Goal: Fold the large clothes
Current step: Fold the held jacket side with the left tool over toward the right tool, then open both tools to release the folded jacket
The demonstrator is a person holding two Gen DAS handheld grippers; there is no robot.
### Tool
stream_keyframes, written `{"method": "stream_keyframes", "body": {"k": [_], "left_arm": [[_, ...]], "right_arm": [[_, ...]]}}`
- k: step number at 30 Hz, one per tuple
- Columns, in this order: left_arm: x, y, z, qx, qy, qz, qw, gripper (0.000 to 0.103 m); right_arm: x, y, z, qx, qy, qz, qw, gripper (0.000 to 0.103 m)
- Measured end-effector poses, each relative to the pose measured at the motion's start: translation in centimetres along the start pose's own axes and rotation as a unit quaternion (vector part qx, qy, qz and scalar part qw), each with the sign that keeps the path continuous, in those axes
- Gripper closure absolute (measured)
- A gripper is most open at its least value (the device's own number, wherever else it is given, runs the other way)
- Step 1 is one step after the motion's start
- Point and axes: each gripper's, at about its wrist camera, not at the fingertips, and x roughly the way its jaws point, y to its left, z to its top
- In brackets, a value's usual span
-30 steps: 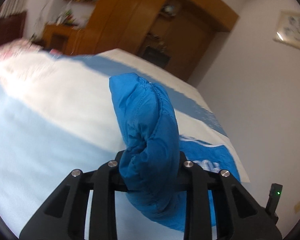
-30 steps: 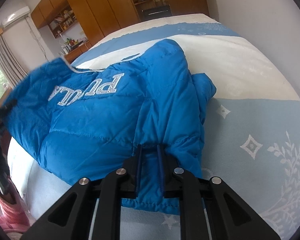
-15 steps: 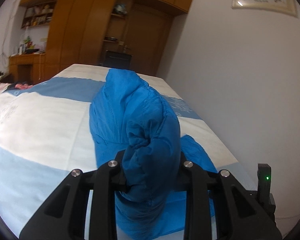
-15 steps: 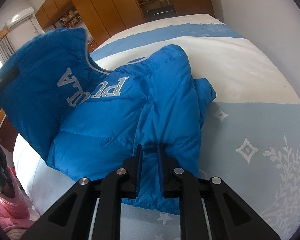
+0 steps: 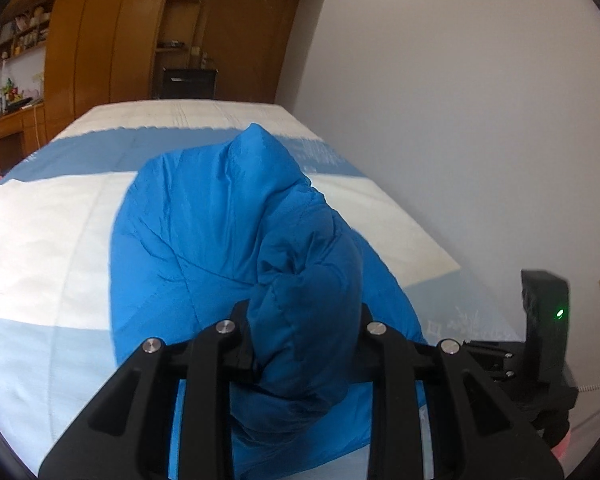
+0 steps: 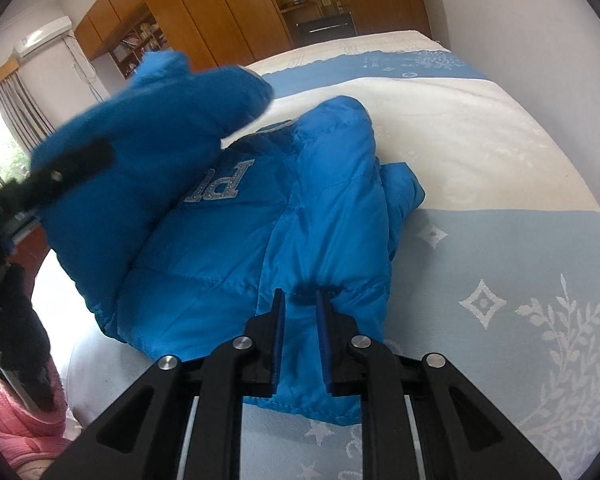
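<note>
We carried the left gripper [image 5: 304,344], clamped on a thick fold of the blue jacket [image 6: 300,216], from the 9 o'clock side of the right wrist view up toward 10 o'clock. The lifted fold [image 6: 156,128] rose over the body of the jacket and covered most of the silver lettering [image 6: 220,184], which had read in full a second earlier. In the left wrist view, the wall picture left the frame, and the right gripper's housing [image 5: 544,320] grew larger at 4 o'clock.
</note>
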Motion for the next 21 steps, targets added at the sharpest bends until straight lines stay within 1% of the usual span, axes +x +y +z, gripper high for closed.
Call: {"method": "stream_keyframes", "body": {"k": [5,9,14,19,21], "left_arm": [[2.2,0.2,-1.5,0.006,0.017,-0.012,0.9998,0.077],[3.6,0.1,-3.4,0.018,0.025,-0.018,0.9994,0.076],[4.3,-0.5,-5.3,0.033,0.027,-0.015,0.9990,0.075],[4.5,-0.9,-5.3,0.029,0.037,-0.017,0.9988,0.073],[3.9,-0.5,-4.8,0.010,0.046,-0.028,0.9985,0.072]], "right_arm": [[0.4,-0.4,0.0,0.003,0.003,0.007,1.000,0.088],[0.6,-0.7,0.1,0.006,0.004,0.013,1.000,0.088],[0.9,-1.1,0.1,0.009,0.007,0.015,1.000,0.088],[1.0,-1.2,0.5,0.014,0.015,0.014,1.000,0.088],[0.8,-1.2,0.9,0.016,0.022,0.015,1.000,0.085]]}}
